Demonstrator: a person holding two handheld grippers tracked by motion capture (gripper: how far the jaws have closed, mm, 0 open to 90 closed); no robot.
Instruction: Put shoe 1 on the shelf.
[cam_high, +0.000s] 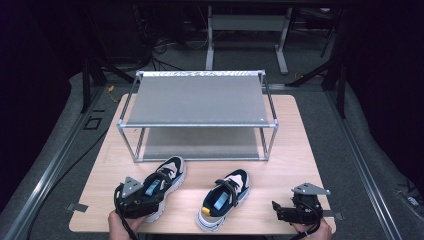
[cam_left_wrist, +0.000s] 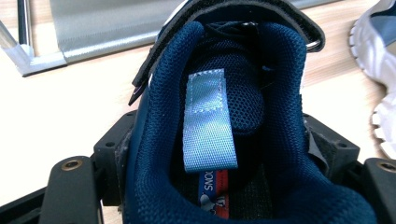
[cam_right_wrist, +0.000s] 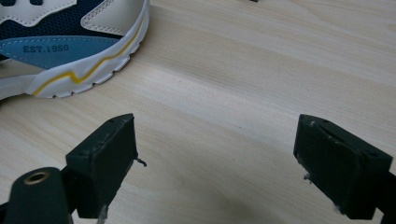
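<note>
Shoe heel sits between the left gripper jaws: in the left gripper view the black jaw blocks flank the padded navy collar on both sides, and they look to be touching it, though I cannot tell how firmly they press. The collar is thick, rounded mesh; inside the opening lies a pale blue woven ribbon tab, stitched at its top, over a dark mesh tongue, with a red and blue insole label below it. A black strap with a metal ring crosses the top of the opening. In the high view this shoe lies at the front left of the table, heel toward the person, toe angled toward the rack.

The right gripper has its jaws spread wide with bare wood between them; each jaw is a blocky black pad with a matte, slightly scuffed face. Just beyond its left jaw is the second shoe, with cream and navy panels, a blue side patch reading EST.1950, and a white ridged sole edged with a wavy yellow line. In the high view it lies near the table's middle front, well apart from the right gripper.

The table is pale wood-grain board with rounded corners. The rack is a thin metal tube frame with two flat grey fabric-like shelves, both bare.
</note>
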